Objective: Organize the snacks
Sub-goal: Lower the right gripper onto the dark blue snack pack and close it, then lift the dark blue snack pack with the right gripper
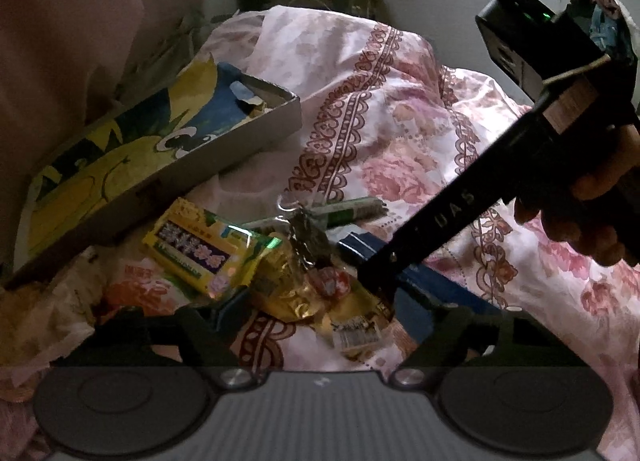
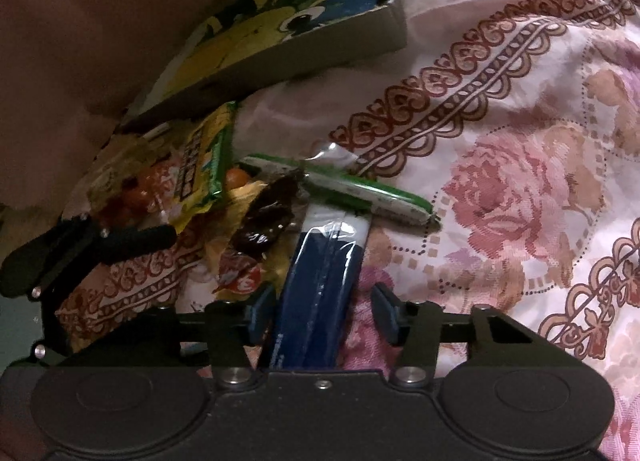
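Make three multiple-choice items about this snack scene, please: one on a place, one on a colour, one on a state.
1. Where does the long dark blue snack packet lie?
A. between the fingers of the right hand-held gripper
B. inside the shallow cardboard box with the yellow cartoon print
C. on top of the box

2. What colour is the slim stick-shaped packet beyond the blue one?
A. red
B. green and white
C. black

3. How do the right hand-held gripper's pads stand?
A. pressed on the blue packet
B. shut on nothing
C. apart, with a gap on its right side

Answers: 1 A, the packet runs between both fingers on the floral bedsheet. 2 B, green body with a white band. 3 C, sheet shows beside the right pad.
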A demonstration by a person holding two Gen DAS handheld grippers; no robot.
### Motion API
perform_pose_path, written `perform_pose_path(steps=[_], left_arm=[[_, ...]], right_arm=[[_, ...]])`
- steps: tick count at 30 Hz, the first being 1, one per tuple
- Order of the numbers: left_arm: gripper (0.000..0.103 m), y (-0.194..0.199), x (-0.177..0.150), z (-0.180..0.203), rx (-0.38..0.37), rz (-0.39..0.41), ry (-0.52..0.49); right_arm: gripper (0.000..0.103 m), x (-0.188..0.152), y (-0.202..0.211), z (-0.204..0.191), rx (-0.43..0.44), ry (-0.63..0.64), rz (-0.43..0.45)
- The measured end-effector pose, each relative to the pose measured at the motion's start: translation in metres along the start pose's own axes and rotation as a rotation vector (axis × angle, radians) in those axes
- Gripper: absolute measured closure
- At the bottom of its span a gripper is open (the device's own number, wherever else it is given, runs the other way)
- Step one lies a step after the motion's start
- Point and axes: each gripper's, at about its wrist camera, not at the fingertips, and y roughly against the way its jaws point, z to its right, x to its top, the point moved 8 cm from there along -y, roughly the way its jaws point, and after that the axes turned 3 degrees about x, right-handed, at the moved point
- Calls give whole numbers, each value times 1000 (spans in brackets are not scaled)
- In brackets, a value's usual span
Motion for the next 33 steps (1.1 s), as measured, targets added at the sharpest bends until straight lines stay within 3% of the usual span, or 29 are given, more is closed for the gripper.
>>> perform_pose_path(steps=[3, 13, 21, 33], left_arm=[[26, -3, 1, 1, 2, -18, 8], [37, -25, 16, -5, 66, -81, 96], [54, -36, 21, 15, 162, -100, -36], [46, -54, 25, 37, 194, -121, -179]], right_arm=[[62, 2, 1, 6, -15, -15, -4], [63, 2, 3, 12, -62, 31, -15], [63, 1, 10, 26, -36, 11, -29], [63, 1, 11, 30, -20, 3, -34]])
